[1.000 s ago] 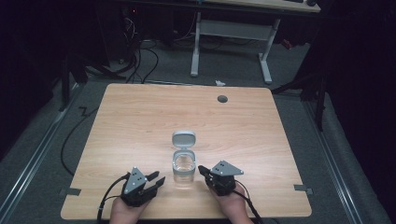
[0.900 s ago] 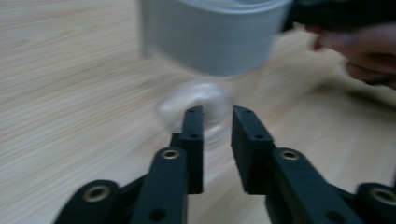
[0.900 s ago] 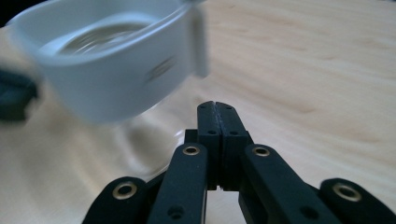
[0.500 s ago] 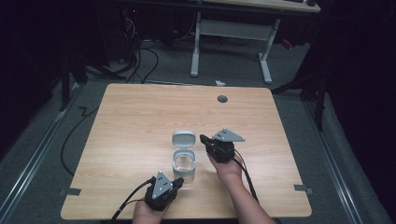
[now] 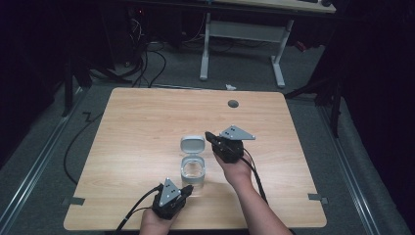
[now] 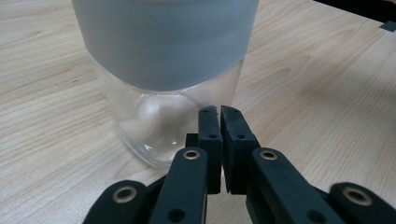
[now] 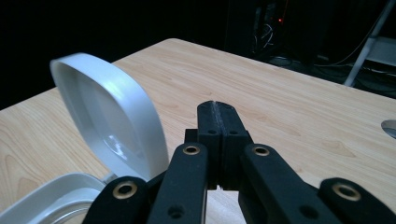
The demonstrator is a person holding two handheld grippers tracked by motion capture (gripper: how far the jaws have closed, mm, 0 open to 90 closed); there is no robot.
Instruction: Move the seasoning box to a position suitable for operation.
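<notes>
A clear glass jar (image 5: 192, 169) with a grey band stands at the table's middle front. Its white hinged lid (image 5: 192, 144) is flipped open and stands up behind it. My left gripper (image 5: 186, 189) sits just in front of the jar. In the left gripper view its jaws (image 6: 219, 112) are shut on nothing, close to the jar's base (image 6: 163, 70). My right gripper (image 5: 209, 135) hovers to the right of the raised lid. In the right gripper view it (image 7: 217, 106) is shut and empty, with the lid (image 7: 112, 116) at its left and the jar rim (image 7: 60, 196) below.
The wooden table (image 5: 147, 117) has a round cable hole (image 5: 233, 104) at the back right, which also appears in the right gripper view (image 7: 390, 127). A white desk frame (image 5: 244, 34) and cables lie on the dark floor beyond.
The right gripper has moved away from the near edge, up to beside the open lid. The left gripper has shifted right to just in front of the jar.
</notes>
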